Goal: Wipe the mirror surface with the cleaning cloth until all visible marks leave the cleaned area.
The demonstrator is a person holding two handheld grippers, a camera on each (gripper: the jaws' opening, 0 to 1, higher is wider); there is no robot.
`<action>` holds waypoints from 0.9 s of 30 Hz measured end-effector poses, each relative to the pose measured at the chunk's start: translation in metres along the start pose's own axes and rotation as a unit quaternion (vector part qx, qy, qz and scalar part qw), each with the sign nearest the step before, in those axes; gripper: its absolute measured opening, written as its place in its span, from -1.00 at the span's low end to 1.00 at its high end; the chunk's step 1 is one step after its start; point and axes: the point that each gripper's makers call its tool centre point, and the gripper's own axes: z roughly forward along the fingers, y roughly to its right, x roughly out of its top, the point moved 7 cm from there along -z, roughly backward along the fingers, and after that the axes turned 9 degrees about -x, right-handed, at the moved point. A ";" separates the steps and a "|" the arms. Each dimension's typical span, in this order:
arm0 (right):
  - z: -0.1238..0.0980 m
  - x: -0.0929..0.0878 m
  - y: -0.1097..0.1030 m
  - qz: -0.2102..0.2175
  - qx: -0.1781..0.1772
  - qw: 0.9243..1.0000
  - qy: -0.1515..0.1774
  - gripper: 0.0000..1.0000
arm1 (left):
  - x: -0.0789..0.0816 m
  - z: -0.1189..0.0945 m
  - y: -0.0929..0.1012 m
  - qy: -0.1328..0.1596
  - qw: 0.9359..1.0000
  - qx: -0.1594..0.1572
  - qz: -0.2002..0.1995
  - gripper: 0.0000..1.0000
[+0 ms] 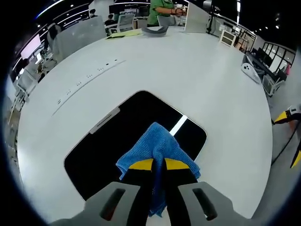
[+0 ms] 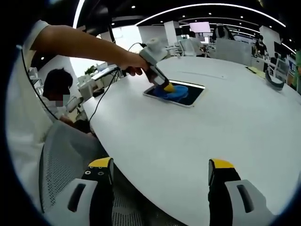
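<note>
Table, white and round, carries the dark mirror. Left gripper is clenched on the blue cloth, pressing it onto the glass, apparently flat. Right gripper hangs released near the table's edge.

A large white round-edged table spreads across the left gripper view, with a faint row of small dark marks toward ten o'clock. At its far edge, near twelve o'clock, a person in a green top stands beside a grey tray-like item and yellow papers. Office desks and monitors crowd the ten o'clock side; white shelving sits near one o'clock. The ceiling is dark, crossed by bright linear strip lights. In the right gripper view, a grey mesh chair stands at eight o'clock, a seated person at nine o'clock, and a lit screen near twelve o'clock.
</note>
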 end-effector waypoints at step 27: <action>0.002 0.004 -0.005 -0.008 0.002 1.000 -0.003 0.63 | -0.015 -0.014 -0.013 -0.004 1.000 0.011 -0.002 -0.90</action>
